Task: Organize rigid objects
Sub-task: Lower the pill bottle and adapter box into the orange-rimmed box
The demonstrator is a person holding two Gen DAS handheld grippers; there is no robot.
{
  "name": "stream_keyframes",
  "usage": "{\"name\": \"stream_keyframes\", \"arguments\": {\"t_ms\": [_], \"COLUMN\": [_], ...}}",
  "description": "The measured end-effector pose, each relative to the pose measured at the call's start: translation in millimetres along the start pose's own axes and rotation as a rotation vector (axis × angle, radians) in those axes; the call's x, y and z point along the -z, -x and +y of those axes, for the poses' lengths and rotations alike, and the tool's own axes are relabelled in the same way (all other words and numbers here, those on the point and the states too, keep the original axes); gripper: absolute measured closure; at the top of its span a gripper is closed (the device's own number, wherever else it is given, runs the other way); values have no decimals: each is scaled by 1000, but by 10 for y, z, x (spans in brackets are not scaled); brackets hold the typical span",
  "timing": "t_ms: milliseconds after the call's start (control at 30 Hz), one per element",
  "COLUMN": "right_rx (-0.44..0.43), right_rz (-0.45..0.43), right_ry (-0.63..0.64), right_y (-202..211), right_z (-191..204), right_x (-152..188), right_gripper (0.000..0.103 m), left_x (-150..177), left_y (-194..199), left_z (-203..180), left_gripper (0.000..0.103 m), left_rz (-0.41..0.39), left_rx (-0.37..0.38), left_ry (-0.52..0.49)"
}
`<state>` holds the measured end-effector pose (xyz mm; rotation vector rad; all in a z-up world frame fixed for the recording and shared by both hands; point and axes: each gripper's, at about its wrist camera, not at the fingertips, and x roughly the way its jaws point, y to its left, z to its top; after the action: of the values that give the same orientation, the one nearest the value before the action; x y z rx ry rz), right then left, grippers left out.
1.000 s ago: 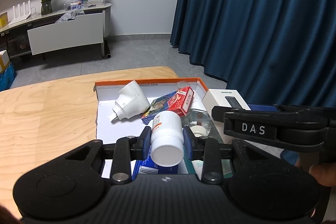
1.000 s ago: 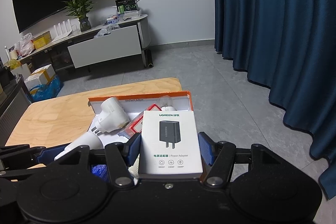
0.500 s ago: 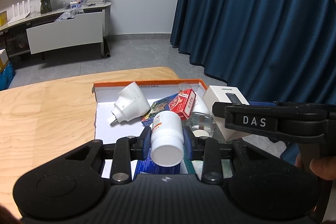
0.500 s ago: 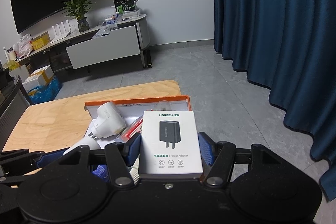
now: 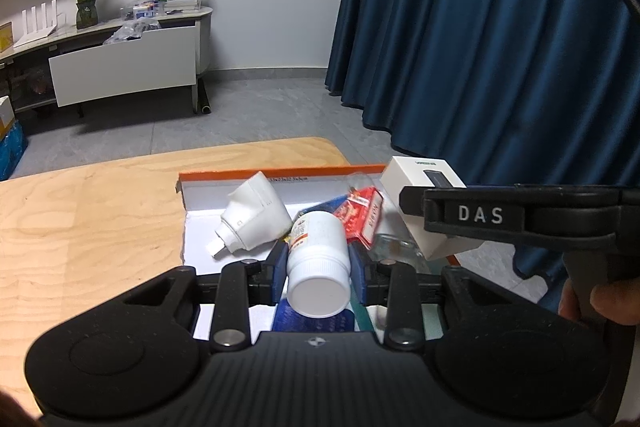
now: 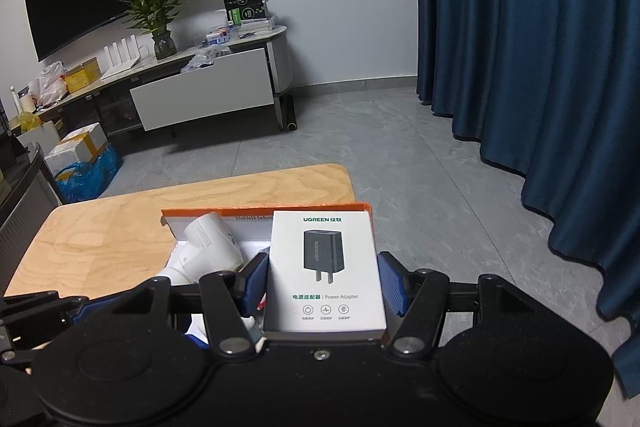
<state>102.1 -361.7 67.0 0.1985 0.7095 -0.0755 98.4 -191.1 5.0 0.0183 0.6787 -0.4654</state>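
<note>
My left gripper [image 5: 318, 265] is shut on a white pill bottle [image 5: 318, 263], held above the orange-rimmed white box [image 5: 280, 171] on the wooden table. My right gripper [image 6: 322, 279] is shut on a white UGREEN power adapter box [image 6: 324, 267], held over the box's right side; it also shows in the left wrist view [image 5: 430, 203]. Inside the box lie a white plug adapter [image 5: 256, 217], a red card pack [image 5: 362, 217], a clear container [image 5: 394, 249] and a blue packet [image 5: 312, 319].
The wooden table [image 5: 88, 219] extends left of the box. Blue curtains [image 5: 500, 47] hang at the right. A white TV cabinet [image 5: 120, 67] with a plant stands across the grey floor. The table's far edge is just beyond the box.
Both grippers have moved forward over the box, each keeping its object. The adapter box now sits farther over the box's right side.
</note>
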Motion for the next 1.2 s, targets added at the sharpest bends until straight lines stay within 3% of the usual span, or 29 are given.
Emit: {"name": "stream_keyframes", "arguments": {"t_ms": [1200], "right_rx": [-23], "right_rz": [42], "right_ry": [106], "right_y": [-457], "right_z": [339], "right_x": [-341], "right_gripper": [32], "left_x": [-156], "left_y": [-229], "left_z": [288], "left_gripper": [69], "left_rz": [23], "left_rx": [-28], "left_ry": [36]}}
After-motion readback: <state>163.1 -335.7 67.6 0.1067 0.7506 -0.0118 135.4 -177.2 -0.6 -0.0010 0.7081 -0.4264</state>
